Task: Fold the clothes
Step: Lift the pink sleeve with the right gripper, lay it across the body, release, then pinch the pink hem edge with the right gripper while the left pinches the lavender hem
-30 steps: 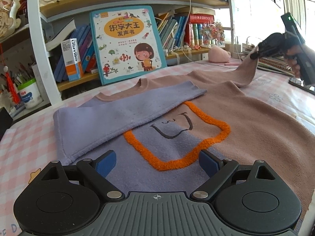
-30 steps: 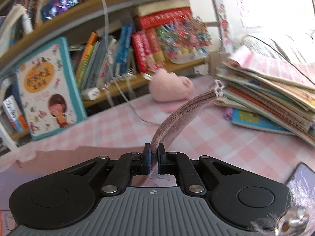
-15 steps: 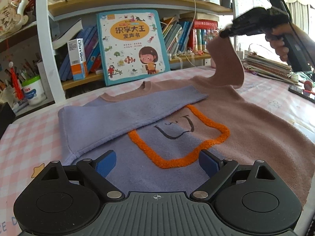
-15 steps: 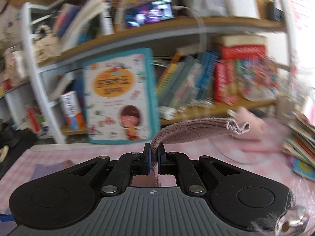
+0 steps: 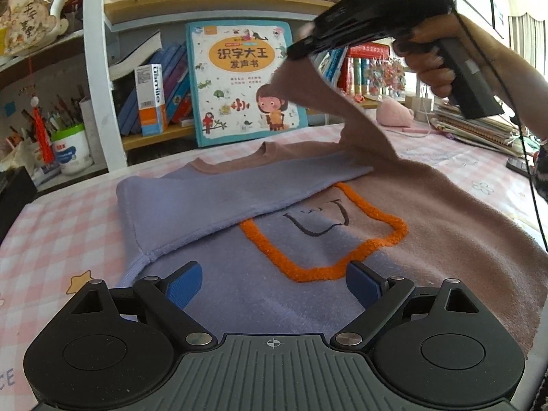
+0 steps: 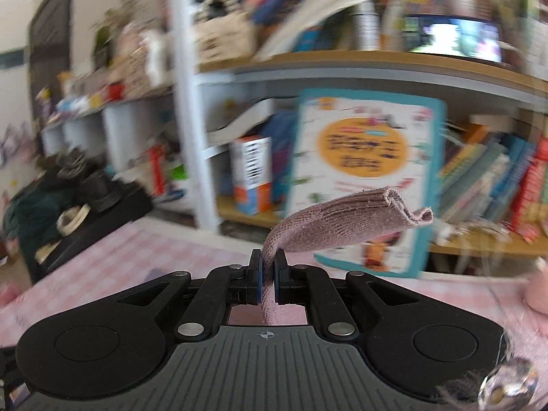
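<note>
Sweater (image 5: 428,239) sleeve (image 5: 342,116) pinched in right tool (image 6: 268,282) — lay it flat across the chest; left tool (image 5: 272,282) gapes, empty.

The sweater (image 5: 394,212), half lilac and half dusty pink with an orange-outlined patch on its chest, lies flat on my table (image 5: 61,226), lilac sleeve (image 5: 219,198) folded across, pink sleeve (image 6: 342,226) lifted in my right claw (image 6: 269,282).
</note>
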Demonstrator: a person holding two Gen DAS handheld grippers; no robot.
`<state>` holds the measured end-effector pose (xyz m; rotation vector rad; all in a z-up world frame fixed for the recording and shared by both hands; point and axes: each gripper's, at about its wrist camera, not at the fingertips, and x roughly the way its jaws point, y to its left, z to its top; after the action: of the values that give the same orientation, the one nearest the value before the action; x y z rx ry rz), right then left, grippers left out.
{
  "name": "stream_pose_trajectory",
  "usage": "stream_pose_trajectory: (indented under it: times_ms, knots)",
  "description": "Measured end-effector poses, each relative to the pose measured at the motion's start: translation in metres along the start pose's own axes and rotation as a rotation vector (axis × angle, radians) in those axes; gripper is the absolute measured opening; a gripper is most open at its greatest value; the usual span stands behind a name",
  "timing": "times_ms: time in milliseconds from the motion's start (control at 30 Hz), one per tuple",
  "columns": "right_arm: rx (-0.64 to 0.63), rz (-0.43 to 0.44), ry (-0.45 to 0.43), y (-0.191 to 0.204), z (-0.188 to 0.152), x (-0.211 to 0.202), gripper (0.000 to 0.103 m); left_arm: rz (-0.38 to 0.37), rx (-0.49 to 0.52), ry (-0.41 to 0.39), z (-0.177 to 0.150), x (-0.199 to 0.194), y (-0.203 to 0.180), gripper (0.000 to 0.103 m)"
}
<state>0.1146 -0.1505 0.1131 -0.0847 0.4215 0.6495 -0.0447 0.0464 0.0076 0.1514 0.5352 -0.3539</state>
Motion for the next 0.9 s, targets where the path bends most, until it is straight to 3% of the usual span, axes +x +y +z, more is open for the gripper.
stream_pose_trajectory:
  times_ms: [233,500,567,633,700,900]
  knots:
    - [-0.150,0.059,0.133,0.053,-0.022,0.049,0.006,-0.011,0.004,-0.001,-0.002,-0.002,0.001,0.093]
    - [-0.173,0.103,0.219,0.072,-0.043,0.079,0.008,-0.019,-0.019,0.001,-0.002,-0.001,0.004,0.093]
    - [-0.156,0.124,0.226,0.073,-0.044,0.081,0.015,-0.022,-0.023,0.003,-0.002,-0.001,0.005,0.093]
    - [-0.125,0.157,0.232,0.072,-0.044,0.081,0.036,-0.023,-0.027,0.004,-0.002,-0.001,0.006,0.093]
    - [-0.094,0.191,0.232,0.070,-0.044,0.079,0.043,-0.023,-0.032,0.005,-0.002,-0.001,0.006,0.094]
    - [-0.009,0.237,0.250,0.058,-0.045,0.069,0.047,-0.027,-0.037,0.018,-0.002,0.002,0.007,0.094]
